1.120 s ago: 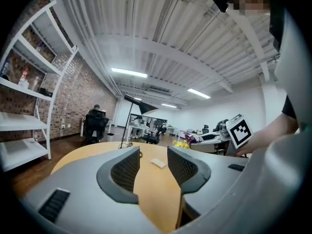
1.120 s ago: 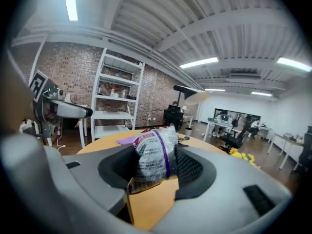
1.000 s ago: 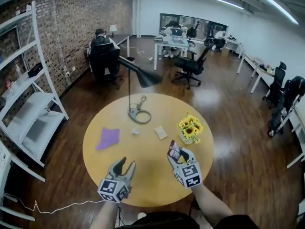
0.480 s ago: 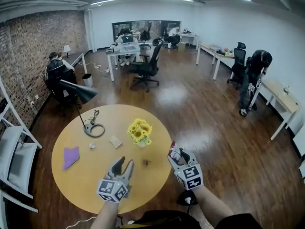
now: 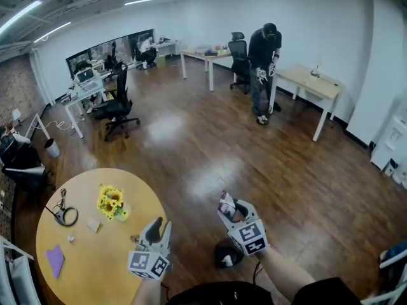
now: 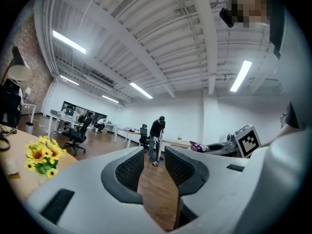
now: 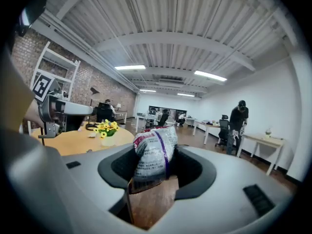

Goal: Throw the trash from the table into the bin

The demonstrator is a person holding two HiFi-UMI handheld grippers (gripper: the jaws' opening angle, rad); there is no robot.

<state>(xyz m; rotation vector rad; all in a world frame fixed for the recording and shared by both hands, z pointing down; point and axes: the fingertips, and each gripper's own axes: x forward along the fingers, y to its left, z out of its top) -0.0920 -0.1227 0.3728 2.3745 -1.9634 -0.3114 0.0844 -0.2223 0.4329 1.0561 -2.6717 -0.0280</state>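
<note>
My right gripper (image 5: 230, 208) is shut on a crumpled grey snack bag (image 5: 226, 204) with red and purple print. It hangs over the wooden floor, to the right of the round yellow table (image 5: 89, 265). In the right gripper view the snack bag (image 7: 153, 155) fills the gap between the pads. My left gripper (image 5: 156, 229) is beside the table's right edge; its jaws are closing with nothing between them, and bare floor shows through the narrow gap of the left gripper (image 6: 153, 167). A small brown scrap (image 5: 135, 238), a white crumpled bit (image 5: 70, 237) and a paper piece (image 5: 94, 225) lie on the table.
The table also bears a vase of sunflowers (image 5: 110, 201), a purple cloth (image 5: 55, 260) and a lamp base with cable (image 5: 66, 216). A small pale bin (image 5: 51, 147) stands by a desk at far left. A person (image 5: 264, 68) stands near a desk at the back. Office chairs and desks line the room.
The view has swung right: the table has slid to the lower left and both grippers have left it for the floor. The right gripper keeps the bag. The left jaws are narrower.
</note>
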